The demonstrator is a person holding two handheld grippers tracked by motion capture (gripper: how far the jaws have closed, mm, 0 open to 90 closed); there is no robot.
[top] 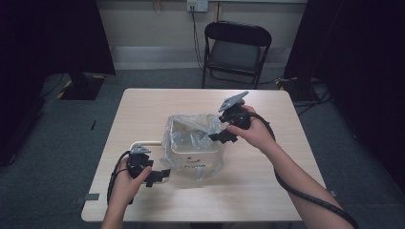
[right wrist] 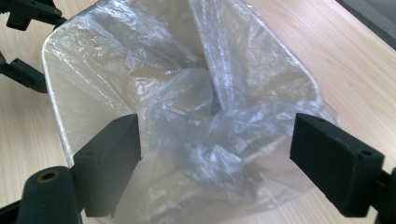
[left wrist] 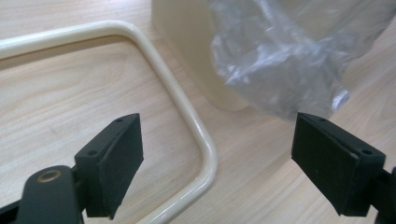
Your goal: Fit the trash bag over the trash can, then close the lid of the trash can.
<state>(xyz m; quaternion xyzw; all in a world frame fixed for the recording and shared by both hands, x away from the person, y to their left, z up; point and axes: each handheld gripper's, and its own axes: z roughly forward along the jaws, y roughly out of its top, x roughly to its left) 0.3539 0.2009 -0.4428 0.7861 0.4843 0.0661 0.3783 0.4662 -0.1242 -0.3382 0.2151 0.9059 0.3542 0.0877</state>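
Currently, cream bin point(top: 196, 155) w/ clear plastic bag point(right wrist: 205, 116) being kept mid-table, right gripper point(right wrist: 215, 154) being held wide apart over the bag, left gripper point(left wrist: 215, 158) being held agape, empty, astride cream ring point(left wrist: 187, 116) beside the bin.

A: Where did the cameras sit?

B: The high view looked forward and down from above the person's side, taking in the whole table point(top: 143, 102). Each gripper view rode close along its own jaws.

A: What did they share?

B: All three showed the cream bin point(top: 196, 155) point(left wrist: 187, 51) point(right wrist: 53, 93) with its clear bag point(top: 188, 131) point(left wrist: 275, 60) point(right wrist: 187, 116).
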